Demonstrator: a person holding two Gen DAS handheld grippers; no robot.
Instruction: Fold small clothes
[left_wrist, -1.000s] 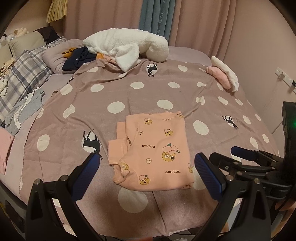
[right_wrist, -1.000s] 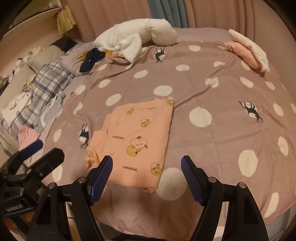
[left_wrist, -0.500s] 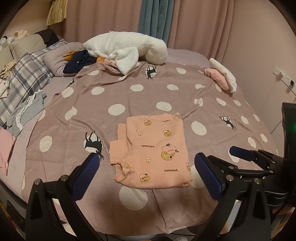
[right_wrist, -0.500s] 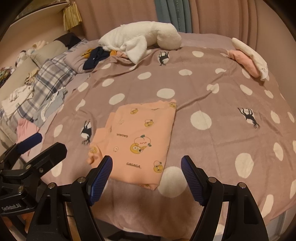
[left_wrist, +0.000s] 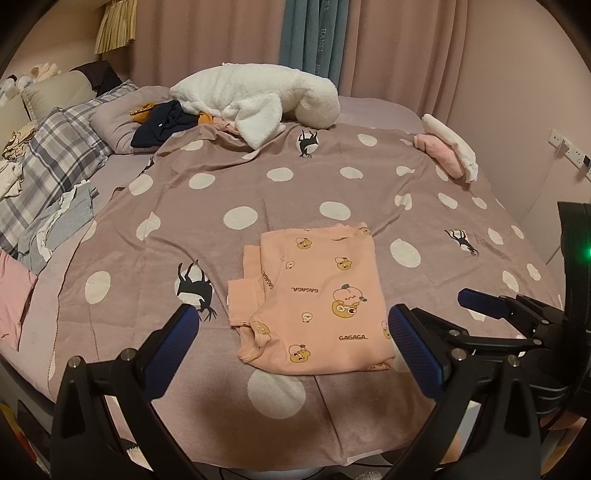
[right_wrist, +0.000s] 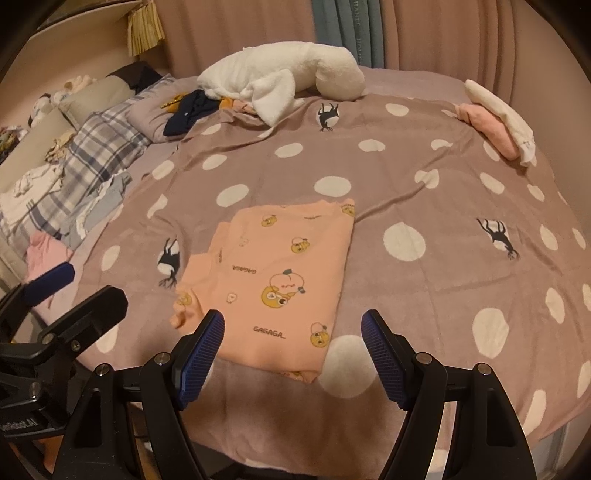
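Observation:
A small peach shirt (left_wrist: 317, 299) with cartoon prints lies folded flat on the dotted mauve bedspread (left_wrist: 229, 192), a sleeve showing at its left edge. The same peach shirt (right_wrist: 273, 277) sits centre in the right wrist view. My left gripper (left_wrist: 291, 343) hovers over the bed's near edge, open and empty, short of the shirt's near hem. My right gripper (right_wrist: 291, 350) is likewise open and empty just before the near hem. Each gripper shows at the side of the other's view: the right gripper (left_wrist: 509, 310) and the left gripper (right_wrist: 66, 295).
A white plush blanket (left_wrist: 258, 99) and dark clothes (left_wrist: 162, 122) lie at the far end. Pink and white folded items (left_wrist: 450, 151) sit at the far right. Loose clothes (left_wrist: 55, 221) and a plaid pillow (left_wrist: 55, 155) crowd the left side. Curtains and a wall lie beyond.
Both grippers drew back slightly from the shirt, which now sits a little farther away in both views. The shirt itself has not moved and the jaws stay as wide.

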